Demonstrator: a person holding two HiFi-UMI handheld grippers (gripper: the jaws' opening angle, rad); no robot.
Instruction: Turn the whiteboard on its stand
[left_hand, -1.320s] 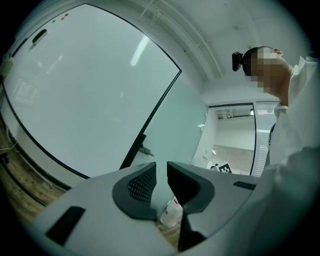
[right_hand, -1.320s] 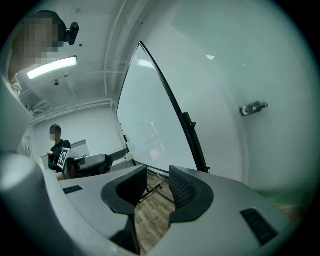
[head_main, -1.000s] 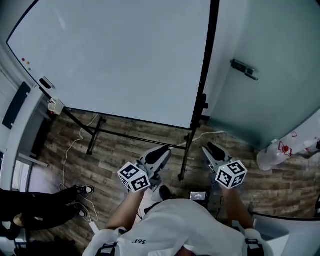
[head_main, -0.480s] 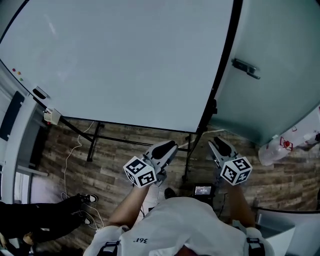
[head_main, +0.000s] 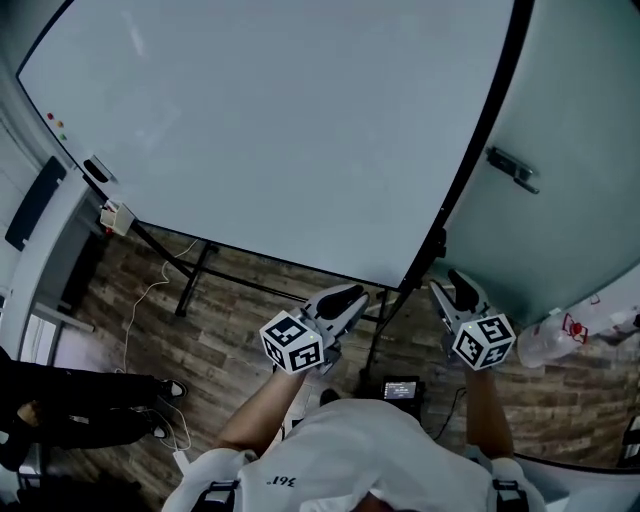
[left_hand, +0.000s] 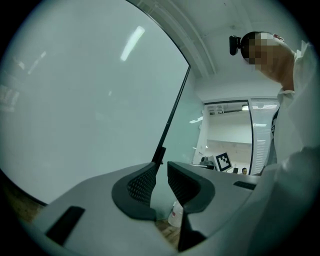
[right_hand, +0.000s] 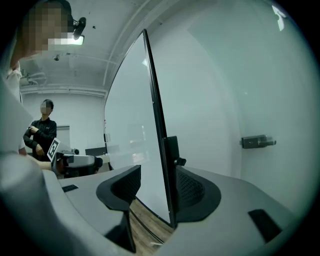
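The whiteboard (head_main: 270, 130) sits on its stand (head_main: 190, 272) above a wood floor (head_main: 120, 340), with its black right edge beside a pale wall bearing a metal handle (head_main: 515, 168). The right gripper (head_main: 455, 282) straddles that edge; its jaws have just been opening and are not pinching it. The left gripper (head_main: 352, 296) is just left of the edge, its jaws slightly parted and empty. A cable (head_main: 150, 295) trails under the board. A person in black (head_main: 60, 415) is at far left.

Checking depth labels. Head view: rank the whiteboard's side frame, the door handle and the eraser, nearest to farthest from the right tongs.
1. Side frame, between the jaws of the right tongs, which have just been opening.
2. Door handle, up and right on the wall.
3. Eraser, far left on the board's ledge.
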